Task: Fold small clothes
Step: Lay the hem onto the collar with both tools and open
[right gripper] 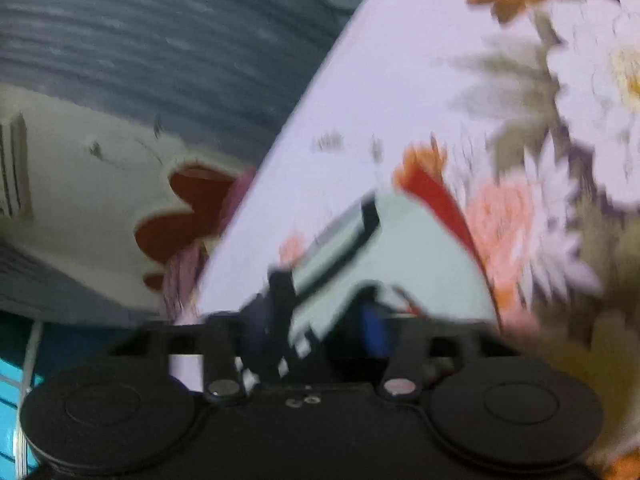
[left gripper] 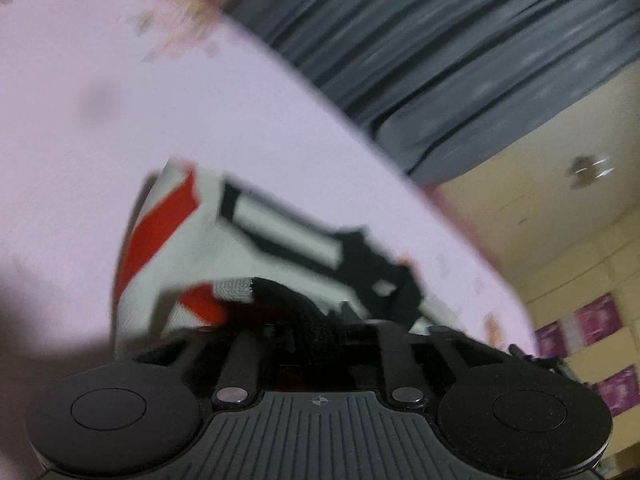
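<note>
Garment (left gripper: pixel 256 248) lying on floral sheet (left gripper: pixel 120 100), near edge. Am holding left gripper (left gripper: pixel 316 320) and right gripper (right gripper: pixel 320 320) at its near hem; finger state: cannot tell, blurred. Am advising: release only once fold lies flat, corners aligned.

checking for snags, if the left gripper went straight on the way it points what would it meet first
Most likely the white garment with red and black patches, lying on the pale lilac sheet right ahead of the left gripper. The picture is blurred, so the gap between them is unclear.
</note>
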`<move>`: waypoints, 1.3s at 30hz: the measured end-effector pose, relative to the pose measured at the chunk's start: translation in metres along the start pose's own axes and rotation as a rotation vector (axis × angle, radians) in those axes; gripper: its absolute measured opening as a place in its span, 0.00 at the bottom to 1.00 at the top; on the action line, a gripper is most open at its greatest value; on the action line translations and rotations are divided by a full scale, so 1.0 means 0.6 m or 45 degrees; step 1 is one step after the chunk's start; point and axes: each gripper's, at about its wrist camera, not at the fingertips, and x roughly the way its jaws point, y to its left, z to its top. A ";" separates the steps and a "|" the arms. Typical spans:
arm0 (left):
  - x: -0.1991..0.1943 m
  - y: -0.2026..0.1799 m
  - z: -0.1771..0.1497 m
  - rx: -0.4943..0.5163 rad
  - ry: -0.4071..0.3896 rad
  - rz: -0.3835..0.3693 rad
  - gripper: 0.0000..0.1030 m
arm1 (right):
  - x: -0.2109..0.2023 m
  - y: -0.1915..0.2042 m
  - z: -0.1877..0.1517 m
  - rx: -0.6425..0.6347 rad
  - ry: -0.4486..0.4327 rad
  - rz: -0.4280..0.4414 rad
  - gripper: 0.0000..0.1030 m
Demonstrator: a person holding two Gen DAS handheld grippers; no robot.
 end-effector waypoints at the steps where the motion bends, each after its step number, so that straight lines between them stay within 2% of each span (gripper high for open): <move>1: -0.012 -0.001 0.001 0.016 -0.061 0.013 0.68 | -0.008 0.005 0.002 -0.048 -0.042 -0.002 0.59; 2: -0.030 -0.002 0.002 0.026 -0.139 0.028 0.84 | -0.019 0.011 0.002 -0.093 -0.063 -0.010 0.58; 3: -0.043 0.002 0.004 0.040 -0.193 0.009 0.85 | -0.032 0.015 0.000 -0.131 -0.082 0.001 0.58; 4: -0.051 0.004 0.006 0.063 -0.202 -0.006 0.85 | -0.048 0.020 -0.005 -0.193 -0.098 0.016 0.57; 6: -0.058 -0.002 0.011 0.190 -0.139 0.062 0.77 | -0.068 0.032 -0.016 -0.346 -0.084 -0.050 0.42; 8: -0.055 -0.018 0.003 0.365 -0.037 0.140 0.50 | -0.077 0.048 -0.041 -0.546 -0.001 -0.150 0.33; 9: -0.055 -0.020 -0.002 0.441 0.017 0.148 0.43 | -0.076 0.056 -0.056 -0.650 0.041 -0.192 0.26; 10: -0.053 -0.027 -0.007 0.524 0.075 0.155 0.35 | -0.073 0.063 -0.076 -0.772 0.103 -0.230 0.25; 13: -0.008 -0.052 -0.025 0.732 0.175 0.254 0.35 | -0.026 0.083 -0.120 -1.076 0.272 -0.364 0.23; 15: 0.024 -0.068 -0.022 0.801 0.137 0.320 0.35 | 0.013 0.100 -0.123 -1.169 0.252 -0.420 0.21; 17: 0.043 -0.078 -0.007 0.772 0.049 0.357 0.35 | 0.042 0.113 -0.101 -1.122 0.151 -0.435 0.24; 19: 0.048 -0.079 0.013 0.675 0.008 0.360 0.36 | 0.056 0.117 -0.068 -0.990 0.042 -0.475 0.26; 21: 0.044 -0.082 0.019 0.661 -0.026 0.346 0.36 | 0.048 0.119 -0.053 -0.925 -0.025 -0.466 0.41; 23: 0.044 -0.081 0.018 0.704 -0.011 0.365 0.36 | 0.040 0.117 -0.048 -0.939 -0.034 -0.449 0.50; 26: 0.059 -0.072 0.019 0.747 0.023 0.392 0.36 | 0.045 0.109 -0.058 -1.010 0.027 -0.476 0.51; 29: 0.079 -0.068 0.022 0.740 0.075 0.409 0.36 | 0.081 0.103 -0.061 -1.029 0.128 -0.520 0.48; 31: 0.089 -0.070 0.022 0.762 0.088 0.416 0.35 | 0.098 0.105 -0.072 -1.085 0.134 -0.559 0.40; 32: 0.089 -0.073 0.018 0.779 0.082 0.419 0.24 | 0.103 0.112 -0.081 -1.126 0.124 -0.584 0.31; 33: 0.088 -0.074 0.015 0.795 0.064 0.423 0.05 | 0.107 0.117 -0.088 -1.173 0.109 -0.597 0.06; 35: 0.067 -0.073 0.014 0.750 -0.043 0.407 0.06 | 0.105 0.127 -0.096 -1.231 0.071 -0.594 0.07; 37: 0.045 -0.073 0.008 0.730 -0.152 0.417 0.06 | 0.088 0.138 -0.096 -1.250 -0.025 -0.568 0.07; 39: 0.040 -0.073 0.005 0.730 -0.203 0.434 0.06 | 0.077 0.136 -0.087 -1.231 -0.091 -0.580 0.07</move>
